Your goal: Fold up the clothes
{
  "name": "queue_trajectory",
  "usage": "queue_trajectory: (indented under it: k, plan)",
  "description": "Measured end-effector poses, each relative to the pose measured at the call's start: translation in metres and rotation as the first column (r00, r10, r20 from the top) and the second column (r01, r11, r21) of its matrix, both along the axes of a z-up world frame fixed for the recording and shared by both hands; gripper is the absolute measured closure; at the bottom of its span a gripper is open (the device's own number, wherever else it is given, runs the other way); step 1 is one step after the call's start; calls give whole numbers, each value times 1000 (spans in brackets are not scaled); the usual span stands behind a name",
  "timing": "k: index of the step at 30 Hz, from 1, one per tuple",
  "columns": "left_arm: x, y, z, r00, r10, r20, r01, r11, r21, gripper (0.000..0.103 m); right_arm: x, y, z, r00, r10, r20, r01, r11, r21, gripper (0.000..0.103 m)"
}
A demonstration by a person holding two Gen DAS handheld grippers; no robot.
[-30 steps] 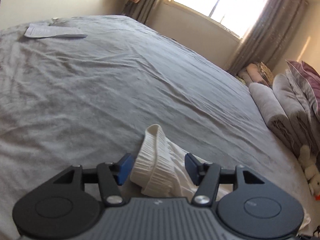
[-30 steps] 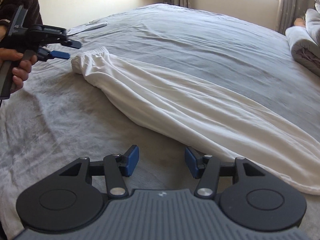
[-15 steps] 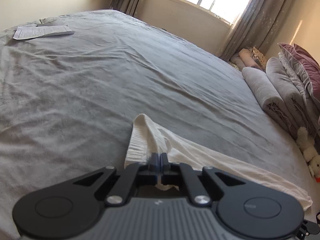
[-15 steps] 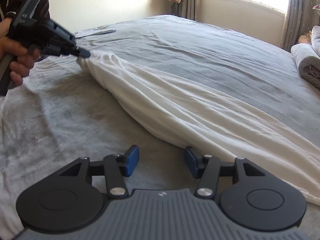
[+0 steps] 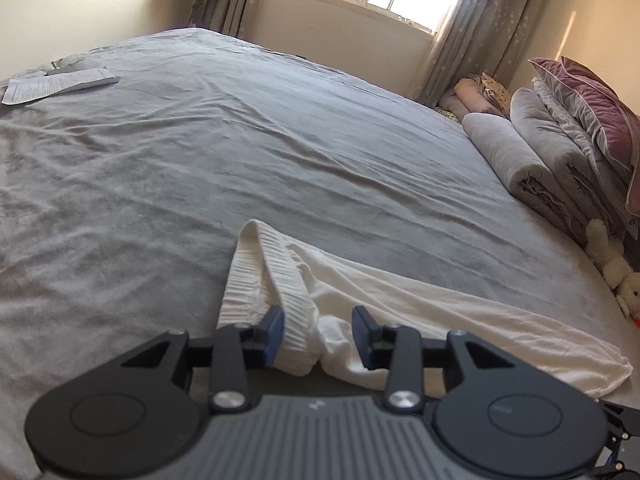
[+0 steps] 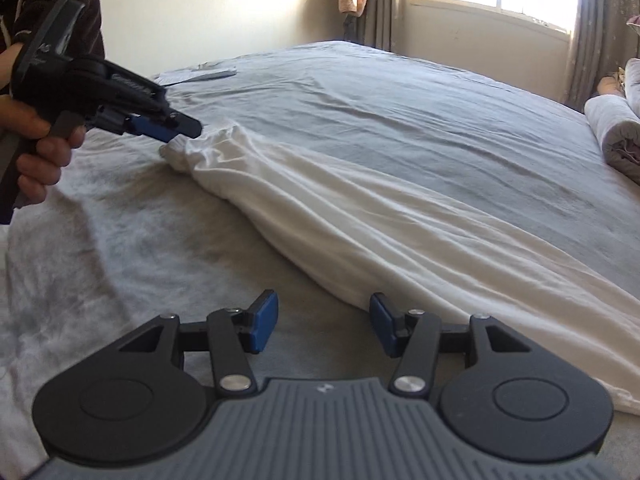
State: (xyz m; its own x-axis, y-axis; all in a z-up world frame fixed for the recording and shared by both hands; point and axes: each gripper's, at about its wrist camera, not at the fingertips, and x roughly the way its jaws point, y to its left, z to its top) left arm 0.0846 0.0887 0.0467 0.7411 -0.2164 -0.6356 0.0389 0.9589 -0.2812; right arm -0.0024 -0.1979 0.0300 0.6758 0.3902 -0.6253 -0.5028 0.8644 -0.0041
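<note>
My left gripper [image 5: 318, 334] has its jaws partway apart, and they've just been opening. The ribbed cuff [image 5: 276, 280] of the white trousers [image 6: 400, 232] sits bunched between the blue pads [image 5: 275, 334]; the left pad looks like it brushes the ribbing, the right one stands clear, so nothing is clamped. From my right wrist view that gripper hovers right at the cuff end, with my hand [image 6: 40, 148] wrapped round its handle.

My right gripper [image 6: 323, 327] is spread about half way with only grey bedspread [image 5: 200, 160] between the pads. Its right pad is just beside the trousers' near edge; I can't tell if it touches.

The trousers lie as one long wrinkled strip across the bedspread, running from the cuff toward my right gripper and past it.

Beyond the trousers the bedspread is wide open. A sheet of paper [image 5: 56, 84] lies well away from the cuff at the far corner, and rolled blankets [image 5: 516, 156] and a plush toy [image 5: 616, 268] line the far side of the bed.
</note>
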Motion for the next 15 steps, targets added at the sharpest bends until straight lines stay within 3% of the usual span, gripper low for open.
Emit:
queue_trajectory:
  k: [3,4,8,12,15]
  plan:
    - [3,-1,-2,999,27,-21,-26,998,49,67,-3,2,1,1000,3,-23,-3,1000,-3,48]
    - [2,0,0,999,47,-23,-46,997,60,73,-4,1,2,1000,5,-31,-5,1000,-1,48]
    - [-3,10,7,999,38,13,-38,999,32,77,-7,-1,4,999,14,-37,-14,1000,-12,48]
    - [0,-3,-4,999,-24,-48,28,997,74,77,-6,-2,2,999,10,-44,-10,1000,-12,48]
    - [1,-8,-6,999,-24,-42,28,995,98,65,-7,-1,3,999,10,-42,-11,1000,-16,48]
